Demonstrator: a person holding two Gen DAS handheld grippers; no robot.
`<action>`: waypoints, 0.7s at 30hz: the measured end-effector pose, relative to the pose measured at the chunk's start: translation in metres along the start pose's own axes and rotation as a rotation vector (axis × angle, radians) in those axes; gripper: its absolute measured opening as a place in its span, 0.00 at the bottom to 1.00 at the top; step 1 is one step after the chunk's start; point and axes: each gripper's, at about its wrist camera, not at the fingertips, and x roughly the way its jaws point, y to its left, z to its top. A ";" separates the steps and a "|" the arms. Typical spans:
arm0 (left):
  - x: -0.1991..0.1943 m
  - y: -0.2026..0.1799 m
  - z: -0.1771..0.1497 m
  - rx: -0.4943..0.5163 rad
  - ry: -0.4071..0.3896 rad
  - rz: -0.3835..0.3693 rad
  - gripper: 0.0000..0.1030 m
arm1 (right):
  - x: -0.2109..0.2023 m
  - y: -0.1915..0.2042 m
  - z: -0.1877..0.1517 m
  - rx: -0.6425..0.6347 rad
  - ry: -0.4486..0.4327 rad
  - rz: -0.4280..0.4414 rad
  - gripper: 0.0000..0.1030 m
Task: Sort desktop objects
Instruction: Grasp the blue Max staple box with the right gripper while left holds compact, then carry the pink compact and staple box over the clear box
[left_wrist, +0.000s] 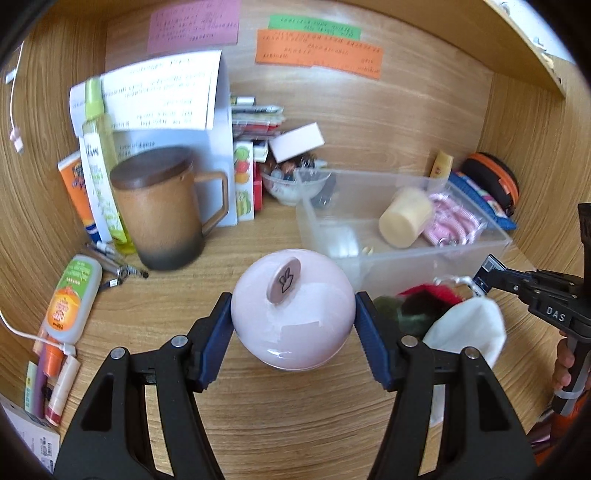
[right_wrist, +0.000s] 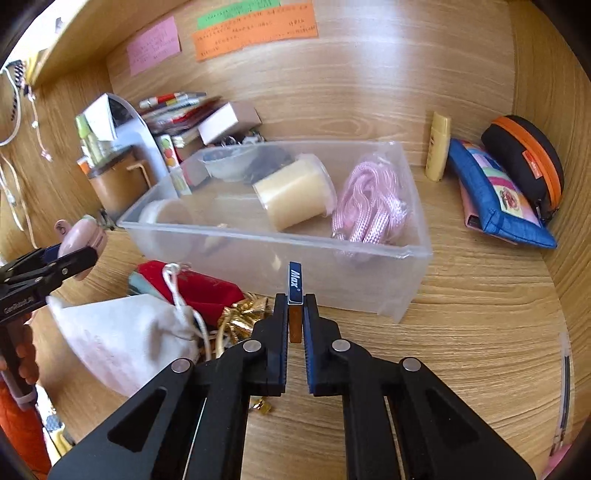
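Observation:
My left gripper (left_wrist: 293, 317) is shut on a round pink jar (left_wrist: 291, 314) with a small tag on top, held above the wooden desk in front of the clear plastic bin (left_wrist: 369, 254). The jar also shows at the left of the right wrist view (right_wrist: 79, 236). My right gripper (right_wrist: 295, 306) is shut on a small blue "Max" staple box (right_wrist: 295, 291), just before the bin's near wall (right_wrist: 332, 273). The bin holds a cream cylinder (right_wrist: 295, 199), a pink cord (right_wrist: 369, 206) and a round lid. My right gripper shows in the left wrist view (left_wrist: 491, 275).
A white drawstring pouch (right_wrist: 125, 332), a red pouch (right_wrist: 199, 288) and gold ribbon (right_wrist: 243, 314) lie before the bin. A brown lidded mug (left_wrist: 162, 210), bottles, tubes and pens stand at left. A blue pouch (right_wrist: 495, 192), a black-orange case (right_wrist: 524, 158) and a yellow tube (right_wrist: 437, 146) lie at right.

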 end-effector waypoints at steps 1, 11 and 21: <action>-0.001 -0.001 0.002 0.001 -0.005 0.000 0.62 | -0.005 -0.001 0.002 -0.002 -0.012 0.007 0.06; -0.016 -0.020 0.030 0.016 -0.084 -0.007 0.62 | -0.048 -0.003 0.032 -0.043 -0.142 0.025 0.06; -0.009 -0.042 0.063 0.063 -0.105 -0.055 0.62 | -0.047 -0.006 0.063 -0.077 -0.183 0.041 0.07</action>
